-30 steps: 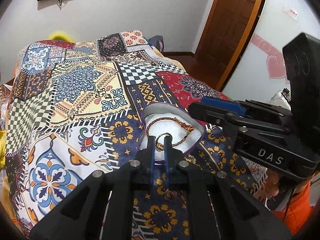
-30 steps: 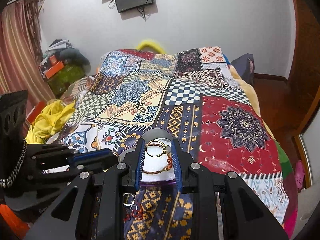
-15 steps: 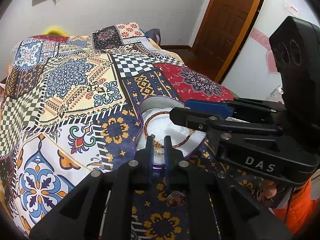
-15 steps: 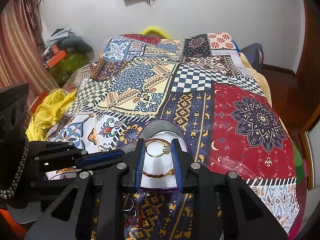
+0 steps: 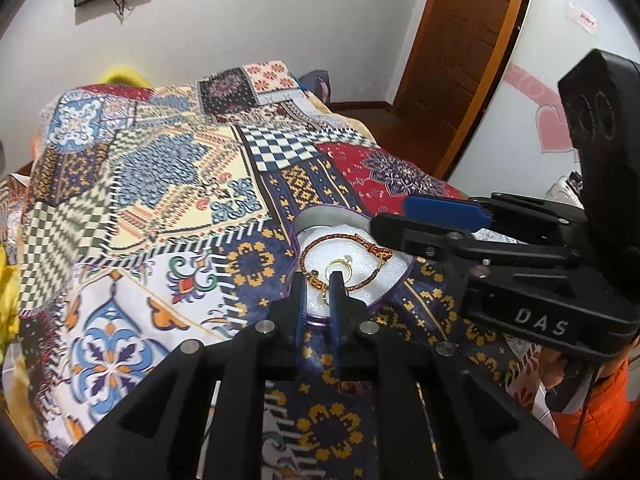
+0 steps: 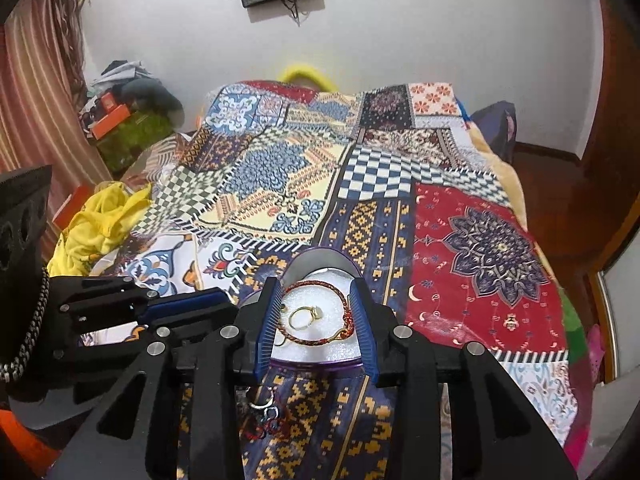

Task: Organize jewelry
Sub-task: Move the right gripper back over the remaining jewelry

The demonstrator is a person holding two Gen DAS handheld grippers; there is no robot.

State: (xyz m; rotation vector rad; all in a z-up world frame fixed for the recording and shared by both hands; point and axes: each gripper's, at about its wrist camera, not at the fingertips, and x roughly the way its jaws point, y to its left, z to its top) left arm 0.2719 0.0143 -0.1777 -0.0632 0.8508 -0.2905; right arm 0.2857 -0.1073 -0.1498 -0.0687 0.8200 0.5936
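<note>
Left gripper point(image 5: 320, 280) first: through its own camera I see its blue-lined fingers pressed nearly together with nothing visibly pinched, tips hanging over the near edge of the small purple-rimmed jewelry box with white foam lining point(image 5: 394, 282). On that foam lie a braided red-and-gold cord bracelet point(image 5: 308, 246) and, inside its loop, a thin gold ring with a pale stone point(image 5: 339, 266), just beyond my fingertips. The box sits on the patchwork-patterned bedspread point(image 5: 160, 200), and the right gripper reaches in from the right, above the box's far side.

Through the right wrist camera, the right gripper point(image 6: 316, 316) is spreading, its ribbed blue pads point(image 6: 267, 328) flanking the box's two sides; I judge they are no longer pressing it, though the contact is hard to read. Bracelet point(image 6: 320, 284) and ring point(image 6: 304, 316) lie between the jaws, resting on the foam, not held. Below, on the bedspread near the gripper's base, a small tangle of metal rings and red thread point(image 6: 264, 416) is not yet boxed.

I expect all this to handle light and slippery: the ring is stiff and tiny, best pinched across its band; the bracelet is limp, best taken at its clasp. The box would slide easily.
</note>
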